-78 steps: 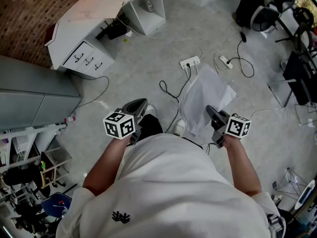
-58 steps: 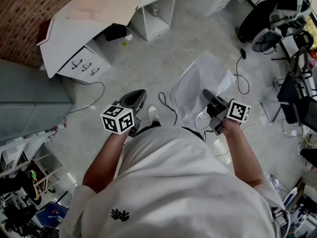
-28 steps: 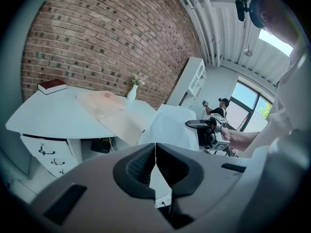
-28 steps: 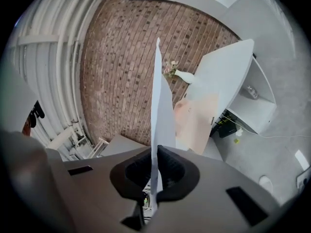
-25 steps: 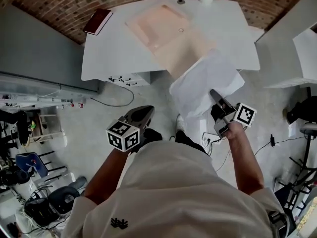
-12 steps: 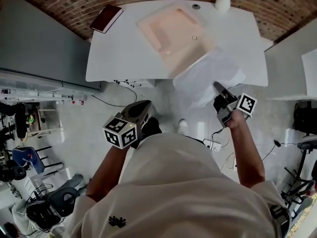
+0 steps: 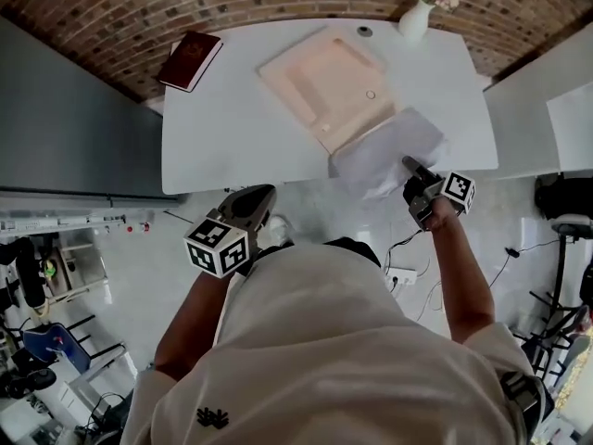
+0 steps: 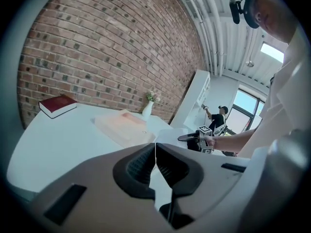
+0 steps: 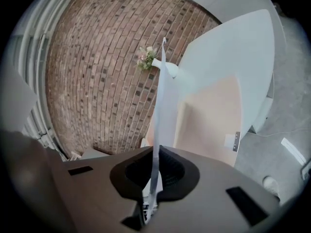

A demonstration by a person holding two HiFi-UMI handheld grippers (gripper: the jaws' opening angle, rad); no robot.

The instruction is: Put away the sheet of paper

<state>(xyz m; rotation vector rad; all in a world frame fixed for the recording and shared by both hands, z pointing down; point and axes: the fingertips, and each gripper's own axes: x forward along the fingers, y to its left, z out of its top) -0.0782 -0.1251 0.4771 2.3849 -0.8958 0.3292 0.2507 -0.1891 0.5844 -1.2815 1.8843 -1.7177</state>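
The right gripper (image 7: 409,167) is clenched on the sheet of paper (image 7: 384,148), pinching only its near edge. From the tips the sheet runs forward and sags over the near edge of the white desk (image 7: 222,123). The left gripper (image 7: 262,196) hangs back short of the desk, jaws pressed together on nothing.

Just ahead and to the left of the right gripper lies a peach folder (image 7: 322,83). It looks like an open document wallet, though that is hard to confirm from here.

The risks come from that thin, one-sided hold:
- **Buckling:** pushed forward, the limp sheet could crease against the desk edge or the wallet's flap.
- **Slipping:** any drag might pull it free of the pads.
- **Vase:** a wide swing forward could brush the flower vase (image 7: 415,17) at the far edge — with the left gripper too far back to steady anything.
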